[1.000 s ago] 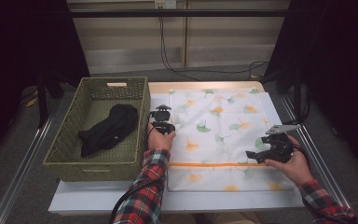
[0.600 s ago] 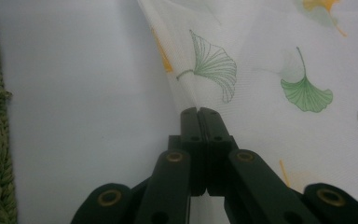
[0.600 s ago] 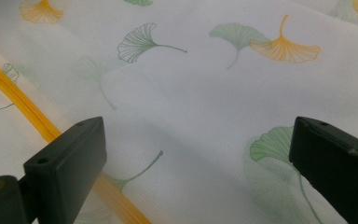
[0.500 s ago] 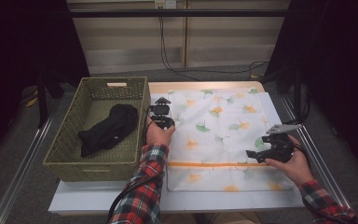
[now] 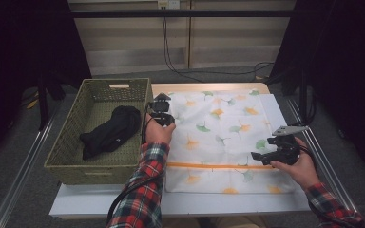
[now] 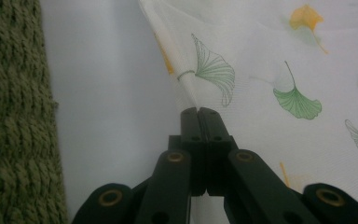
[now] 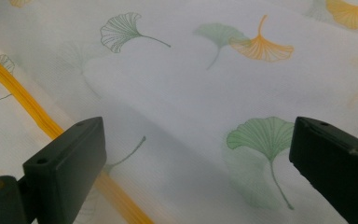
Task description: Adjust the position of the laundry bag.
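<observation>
Left tongs (image 6: 198,112) clamp the leaf-print cloth (image 6: 279,70); right tongs (image 7: 196,154) gape; no writing legible.

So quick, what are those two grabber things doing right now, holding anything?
Left gripper: jaws closed on the edge of the leaf-print cloth.
Right gripper: jaws wide open above the cloth, holding nothing.

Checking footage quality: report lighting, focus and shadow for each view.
High view: dark surroundings, table lit, leaf-print cloth brightest, slightly soft. Left gripper view: shut left gripper sharp on the cloth's edge, green basket blurred. Right gripper view: open right gripper, jaws near and soft, faint shadow between.
</observation>
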